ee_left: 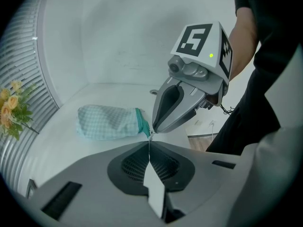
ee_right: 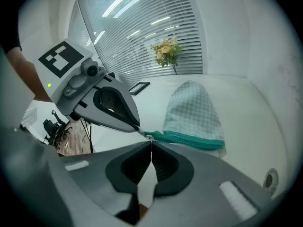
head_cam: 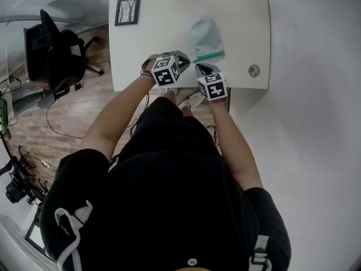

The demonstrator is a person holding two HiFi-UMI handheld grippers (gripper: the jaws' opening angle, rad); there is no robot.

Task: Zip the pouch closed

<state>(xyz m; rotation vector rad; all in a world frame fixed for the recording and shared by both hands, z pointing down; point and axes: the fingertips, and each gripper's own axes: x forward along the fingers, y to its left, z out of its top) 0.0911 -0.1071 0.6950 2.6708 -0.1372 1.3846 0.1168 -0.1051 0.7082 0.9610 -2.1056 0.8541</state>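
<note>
Left tongs (ee_left: pixel 149 138) and right tongs (ee_right: pixel 151 142) angle down, both clenched, tips meeting at left end of zipper (ee_right: pixel 189 139). Pouch (head_cam: pixel 206 35) lies flat on counter (head_cam: pixel 169 33), zipper edge nearest, running left-right.

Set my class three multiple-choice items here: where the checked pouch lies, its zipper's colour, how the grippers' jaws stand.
1. Where does the pale green checked fabric pouch lie?
A. in a cardboard box
B. on the white rectangular table
C. on a metal shelf

2. What colour is the pouch's zipper?
A. red
B. black
C. teal

3. How do the jaws of the left gripper and right gripper stand?
A. both closed
B. both wide apart
C. one closed, one wide apart

Key: 1 B, it rests on the tabletop; 2 C, a teal band edges it; 3 A, each gripper view shows jaws meeting.
</note>
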